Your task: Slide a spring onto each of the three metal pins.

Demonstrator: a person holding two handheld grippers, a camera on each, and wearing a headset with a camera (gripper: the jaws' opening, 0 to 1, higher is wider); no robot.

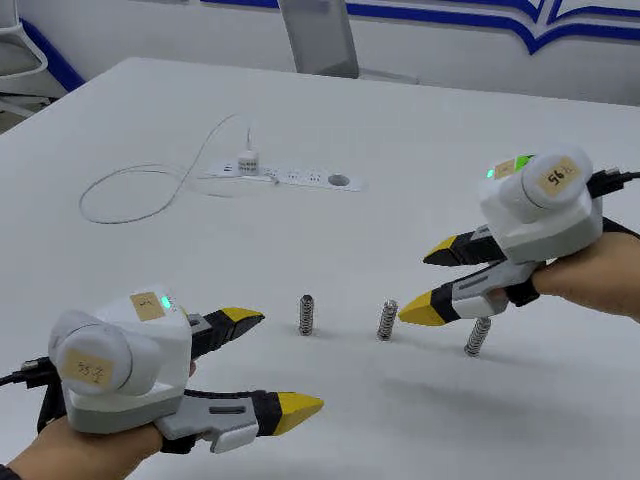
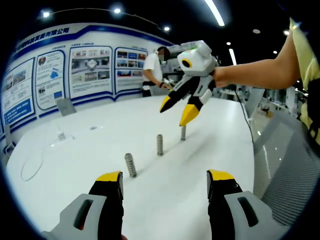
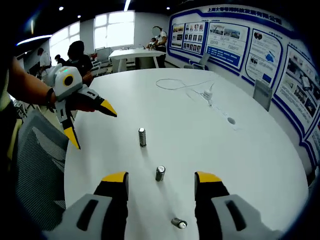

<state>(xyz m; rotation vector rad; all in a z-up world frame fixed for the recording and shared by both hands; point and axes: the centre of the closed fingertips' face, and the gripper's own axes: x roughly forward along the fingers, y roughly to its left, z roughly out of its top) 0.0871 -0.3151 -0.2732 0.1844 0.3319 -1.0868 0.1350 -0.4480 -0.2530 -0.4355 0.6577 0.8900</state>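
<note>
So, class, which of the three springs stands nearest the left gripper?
The leftmost spring in the head view. It ends the row on the side of the left gripper; the middle spring and rightmost spring stand closer to the right gripper.

Three springs point(image 1: 307, 314) stand in a row on the table point(image 1: 420, 140), with the power strip point(image 1: 290, 176) behind them.

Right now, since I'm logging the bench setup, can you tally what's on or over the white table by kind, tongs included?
springs, standing upright: 3
power strip: 1
charger with white cable: 1
Tongs, left tongs and right tongs, both open: 2
Total: 7
</note>
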